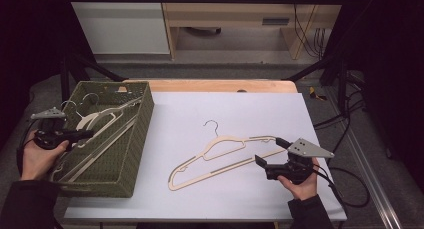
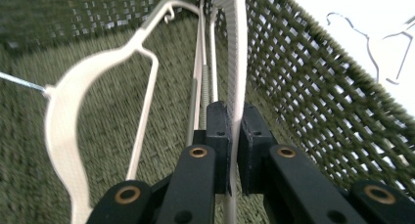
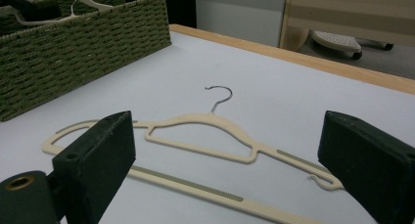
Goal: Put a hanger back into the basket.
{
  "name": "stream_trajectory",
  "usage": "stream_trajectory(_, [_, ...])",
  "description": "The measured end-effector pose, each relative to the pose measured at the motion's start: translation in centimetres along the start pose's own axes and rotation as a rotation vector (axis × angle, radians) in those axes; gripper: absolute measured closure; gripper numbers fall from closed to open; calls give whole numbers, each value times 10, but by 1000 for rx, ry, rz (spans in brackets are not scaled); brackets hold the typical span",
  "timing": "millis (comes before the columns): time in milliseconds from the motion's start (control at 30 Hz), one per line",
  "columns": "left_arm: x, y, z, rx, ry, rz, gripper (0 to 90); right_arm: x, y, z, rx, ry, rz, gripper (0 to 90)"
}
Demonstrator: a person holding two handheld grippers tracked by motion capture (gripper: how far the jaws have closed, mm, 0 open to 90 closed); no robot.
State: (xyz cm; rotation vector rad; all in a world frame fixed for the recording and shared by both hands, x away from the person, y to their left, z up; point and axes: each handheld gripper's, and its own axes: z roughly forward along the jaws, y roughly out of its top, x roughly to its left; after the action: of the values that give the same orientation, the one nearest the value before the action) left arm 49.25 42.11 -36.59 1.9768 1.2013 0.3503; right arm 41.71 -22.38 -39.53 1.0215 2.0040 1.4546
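A cream hanger (image 1: 222, 139) with a metal hook lies flat on the white table (image 1: 225, 104). My right gripper (image 1: 271, 151) is open at its right end, and in the right gripper view the hanger (image 3: 205, 121) lies on the table beyond the wide-apart jaws of that gripper (image 3: 227, 131). A green woven basket (image 1: 120, 164) at the left holds several cream hangers. Over the basket's left side, my left gripper (image 1: 86, 134) is shut on a thin bar of one hanger (image 2: 236, 48), with the gripper (image 2: 236, 136) inside the basket.
Another cream hanger (image 2: 63, 116) lies in the basket to the left of the held one. The basket wall (image 2: 318, 87) rises close on the right. A wooden table edge (image 1: 220, 85) runs along the far side. Black frame bars and cables (image 1: 345, 119) stand at the right.
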Motion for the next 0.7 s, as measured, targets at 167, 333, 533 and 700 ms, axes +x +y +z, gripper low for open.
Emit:
stream_trajectory(167, [3,-8,3,8,5,-37,831,0,0,0,0,0,2,75])
stream_trajectory(333, [7,-12,6,24,44,-59,829,0,0,0,1,-1,2,75])
stream_trajectory(533, [12,-13,10,85,79,-93,825,0,0,0,2,-2,4,74])
stream_trajectory(700, [17,-16,13,114,134,-123,807,0,0,0,2,-3,3,74])
